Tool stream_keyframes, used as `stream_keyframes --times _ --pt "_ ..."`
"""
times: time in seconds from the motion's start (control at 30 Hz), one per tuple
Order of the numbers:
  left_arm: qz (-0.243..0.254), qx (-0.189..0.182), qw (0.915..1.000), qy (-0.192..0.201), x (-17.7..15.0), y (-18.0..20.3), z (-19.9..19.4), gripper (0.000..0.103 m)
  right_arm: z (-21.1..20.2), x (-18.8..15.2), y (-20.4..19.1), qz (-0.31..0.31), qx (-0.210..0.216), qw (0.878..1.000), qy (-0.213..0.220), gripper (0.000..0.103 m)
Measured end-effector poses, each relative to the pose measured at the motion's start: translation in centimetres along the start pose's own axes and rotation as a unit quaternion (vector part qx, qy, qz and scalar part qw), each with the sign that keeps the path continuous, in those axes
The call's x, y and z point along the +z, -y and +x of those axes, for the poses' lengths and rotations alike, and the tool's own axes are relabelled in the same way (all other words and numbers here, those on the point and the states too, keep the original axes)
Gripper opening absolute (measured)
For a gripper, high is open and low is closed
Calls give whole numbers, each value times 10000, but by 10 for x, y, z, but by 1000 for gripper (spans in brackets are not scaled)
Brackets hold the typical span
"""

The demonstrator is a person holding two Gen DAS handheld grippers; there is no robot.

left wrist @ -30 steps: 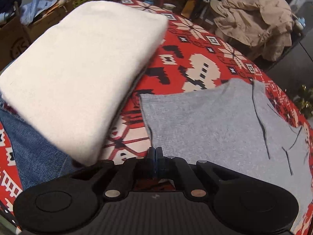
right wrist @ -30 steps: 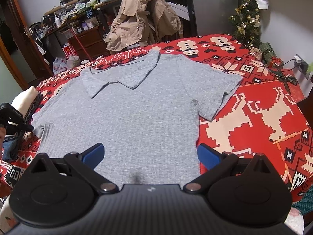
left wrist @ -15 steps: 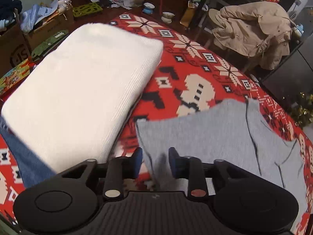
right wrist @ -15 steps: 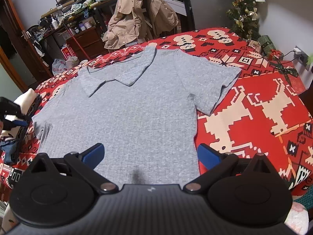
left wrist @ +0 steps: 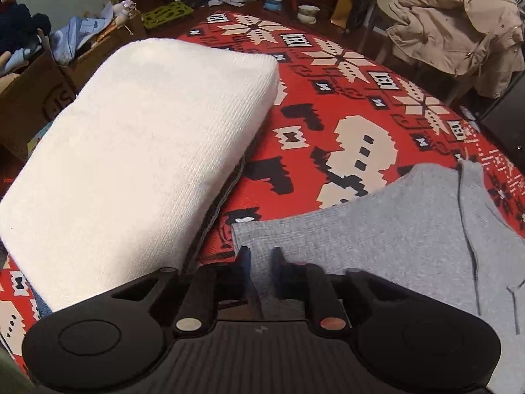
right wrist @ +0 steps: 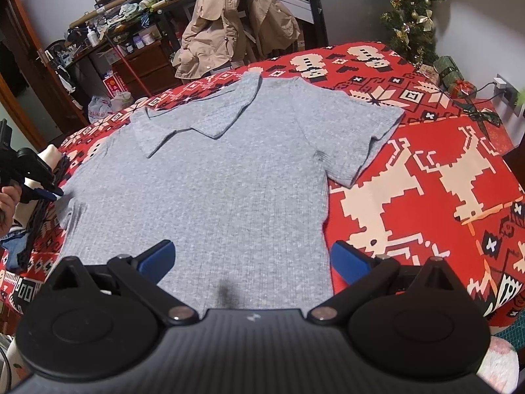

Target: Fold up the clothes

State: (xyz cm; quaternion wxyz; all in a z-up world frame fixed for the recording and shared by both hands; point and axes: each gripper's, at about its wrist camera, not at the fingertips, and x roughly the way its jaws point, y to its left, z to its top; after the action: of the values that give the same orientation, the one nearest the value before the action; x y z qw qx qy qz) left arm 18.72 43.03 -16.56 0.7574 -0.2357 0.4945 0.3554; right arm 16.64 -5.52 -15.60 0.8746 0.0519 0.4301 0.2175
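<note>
1. Polo shirt [right wrist: 213, 197]: one, grey and ribbed, lying flat across the middle of the table with its collar toward the top of the frame and both short sleeves spread out.
2. Table cover: one red cloth [right wrist: 426, 180] with cream and black winter patterns, under everything.
3. Tongs: two.
   - The left tongs [left wrist: 259, 262] are at the tip of the shirt sleeve on the left side. Their jaws are closing, with the sleeve's grey fabric caught between the blue pads. In the right wrist view they show at the left edge, and the cloth puckers just beside them.
   - The right tongs [right wrist: 252, 259] are spread wide over the shirt's bottom hem at the lower centre, gripping nothing.
4. Hand [right wrist: 6, 203]: one in view, at the far left edge, holding the left tongs.
5. Folded clothes: one thick white knit [left wrist: 137, 164] fills the left of the left wrist view. It sits on one blue denim piece [left wrist: 41, 305] that peeks out below it.
6. Beige jacket [right wrist: 229, 23]: one, draped over furniture beyond the table, upper centre.
7. Christmas tree [right wrist: 413, 23]: one small one, upper right.
</note>
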Motion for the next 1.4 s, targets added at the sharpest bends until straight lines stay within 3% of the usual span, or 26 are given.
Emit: stream_keyframes --times 0.3,0.4,0.53,0.6,0.7,0.83,0.93,1.03,1.23,1.3,1.4 --pt "394 680 9959 440 -11 1 -9 0 0 -1 2 16 32 10000 9 102" --pt "403 501 9970 437 -12 -4 -10 0 1 -2 4 33 44 10000 -5 102" --pt "192 -91 9994 260 -11 -8 -13 1 4 -2 5 80 35 10000 -42 102" --pt "2 -333 9994 97 -10 -10 -11 12 4 -2 5 89 30 9999 -47 102" --pt "-35 -277 9996 1 -11 -8 -10 13 3 -2 5 86 25 10000 -37 102" --pt "-193 -469 9986 -154 -13 -11 -8 13 3 -1 4 75 19 10000 -42 102" --pt "-202 -408 9989 -133 -14 -10 -7 2 4 -2 4 66 16 10000 -62 102" --pt "-66 -169 9998 61 -17 -7 -11 2 4 -3 2 48 5 10000 -76 102" --pt "220 311 9991 201 -20 -2 -10 2 4 -4 3 28 -3 10000 -84 102" --pt "313 327 9987 221 -22 0 -9 2 3 -3 3 34 -2 10000 -77 102" --pt "326 112 9992 200 -21 -1 -12 12 2 -2 5 63 -5 10000 -36 102"
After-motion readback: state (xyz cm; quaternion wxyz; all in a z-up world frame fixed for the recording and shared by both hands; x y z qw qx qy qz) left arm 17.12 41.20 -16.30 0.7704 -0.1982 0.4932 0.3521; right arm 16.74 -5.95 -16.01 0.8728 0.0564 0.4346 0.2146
